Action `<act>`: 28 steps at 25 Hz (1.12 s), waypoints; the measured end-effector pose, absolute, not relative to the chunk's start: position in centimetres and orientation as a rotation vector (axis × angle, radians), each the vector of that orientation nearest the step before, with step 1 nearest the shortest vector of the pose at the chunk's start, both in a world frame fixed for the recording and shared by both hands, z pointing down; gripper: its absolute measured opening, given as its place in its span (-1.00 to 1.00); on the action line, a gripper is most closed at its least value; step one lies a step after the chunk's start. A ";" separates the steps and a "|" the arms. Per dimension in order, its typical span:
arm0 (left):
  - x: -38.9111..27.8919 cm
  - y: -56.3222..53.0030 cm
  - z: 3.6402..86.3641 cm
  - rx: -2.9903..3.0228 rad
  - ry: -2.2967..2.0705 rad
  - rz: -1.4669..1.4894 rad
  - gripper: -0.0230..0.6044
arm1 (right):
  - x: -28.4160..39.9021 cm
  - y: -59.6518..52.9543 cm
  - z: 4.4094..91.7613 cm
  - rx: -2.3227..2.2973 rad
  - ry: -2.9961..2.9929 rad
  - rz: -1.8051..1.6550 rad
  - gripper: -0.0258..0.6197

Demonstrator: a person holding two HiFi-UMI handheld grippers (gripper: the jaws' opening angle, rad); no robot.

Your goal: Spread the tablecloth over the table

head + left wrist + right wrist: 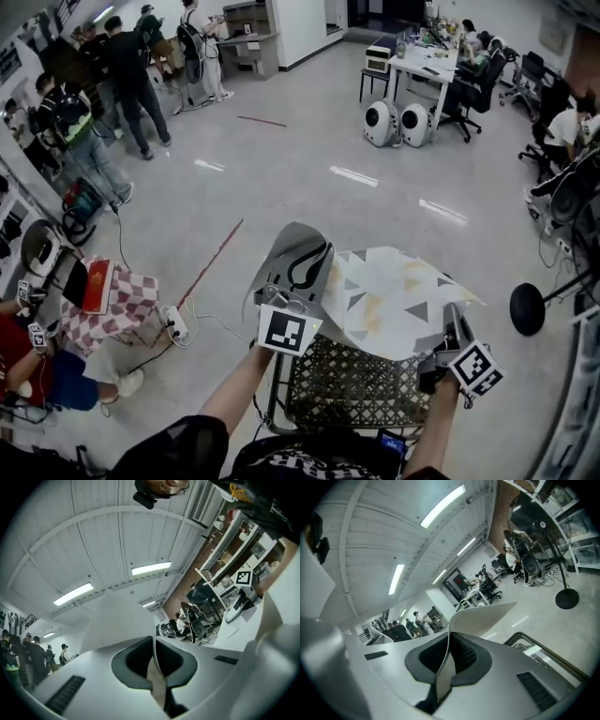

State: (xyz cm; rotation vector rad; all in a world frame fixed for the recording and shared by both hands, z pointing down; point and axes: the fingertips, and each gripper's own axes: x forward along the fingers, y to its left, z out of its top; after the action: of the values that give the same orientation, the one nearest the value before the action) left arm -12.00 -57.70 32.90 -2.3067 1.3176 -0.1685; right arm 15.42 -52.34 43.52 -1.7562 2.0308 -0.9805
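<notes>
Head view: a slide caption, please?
Left gripper and right gripper, each shut on the tablecloth, hold it over the mesh table.

Head view looks down; gripper views look up, sharing tablecloth [394, 300].

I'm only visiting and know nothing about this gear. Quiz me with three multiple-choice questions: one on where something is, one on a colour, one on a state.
1. Where is the tablecloth?
A. Flat on the floor.
B. Lifted above the mesh table.
C. Folded on a chair.

2. What marks its pale fabric?
A. Blue stripes.
B. Green dots.
C. Grey and yellow triangles.

3. How are the left claw and right claw?
A. Both shut on the tablecloth.
B. Both open.
C. One open, one shut.

B: it billows over the table's far side.
C: triangles show in the head view.
A: each gripper view shows fabric pinched between closed jaws.
</notes>
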 end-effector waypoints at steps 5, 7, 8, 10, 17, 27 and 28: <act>-6.4 -60.6 33.4 -2.384 1.183 -0.167 -0.86 | 19.5 -51.5 43.7 -1.817 1.932 -0.926 -0.87; -4.3 -61.5 33.2 -2.407 1.134 -0.156 -0.86 | 21.2 -50.9 43.6 -1.850 1.893 -0.907 -0.87; -3.0 -61.9 33.0 -2.418 1.108 -0.152 -0.86 | 22.3 -50.4 43.6 -1.868 1.869 -0.898 -0.87; -0.2 -62.5 32.5 -2.440 1.050 -0.139 -0.86 | 24.7 -49.3 43.5 -1.907 1.809 -0.881 -0.87; 8.6 -62.3 29.5 -2.398 0.788 -0.098 -0.86 | 31.3 -45.9 42.7 -2.027 1.608 -0.730 -0.87; 0.6 -63.1 37.0 -2.688 1.173 -0.119 -0.80 | 33.1 -44.5 41.3 -2.096 1.632 -0.602 -0.87; -1.1 -62.7 38.7 -2.741 1.263 -0.098 -0.81 | 32.6 -44.2 41.9 -2.097 1.646 -0.625 -0.87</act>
State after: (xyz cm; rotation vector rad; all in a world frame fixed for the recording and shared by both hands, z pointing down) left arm -1.14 -62.69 38.70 -2.7413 1.2628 -0.0978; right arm 32.56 -44.23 41.86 -2.0965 1.6460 -0.6249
